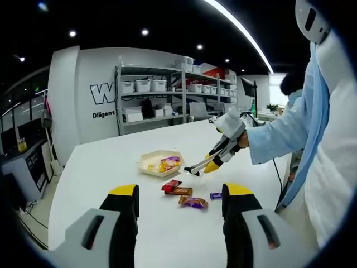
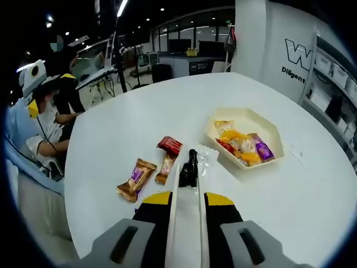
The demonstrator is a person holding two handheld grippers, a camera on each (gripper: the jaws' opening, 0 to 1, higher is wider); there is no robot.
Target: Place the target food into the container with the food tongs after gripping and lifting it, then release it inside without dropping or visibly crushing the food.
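A cream hexagonal tray (image 1: 160, 157) (image 2: 271, 134) sits on the white table and holds several wrapped snacks. Loose on the table lie a red packet (image 1: 170, 184) (image 2: 169, 145), a brown one (image 2: 165, 168) and a gold-and-purple one (image 1: 193, 202) (image 2: 135, 178). My right gripper (image 2: 187, 199) (image 1: 221, 153) is shut on white food tongs (image 2: 187, 223). Their black tips (image 2: 188, 167) (image 1: 192, 168) hover low between the loose packets and the tray. A clear wrapper (image 2: 205, 154) lies by the tips; I cannot tell if it is gripped. My left gripper (image 1: 181, 201) stands open, short of the packets.
A small purple packet (image 1: 216, 195) lies near my left gripper's right jaw. The person's sleeve (image 1: 279, 137) reaches in from the right. Metal shelves (image 1: 167, 92) with bins stand behind the table. Bare table (image 2: 139, 111) stretches beyond the packets.
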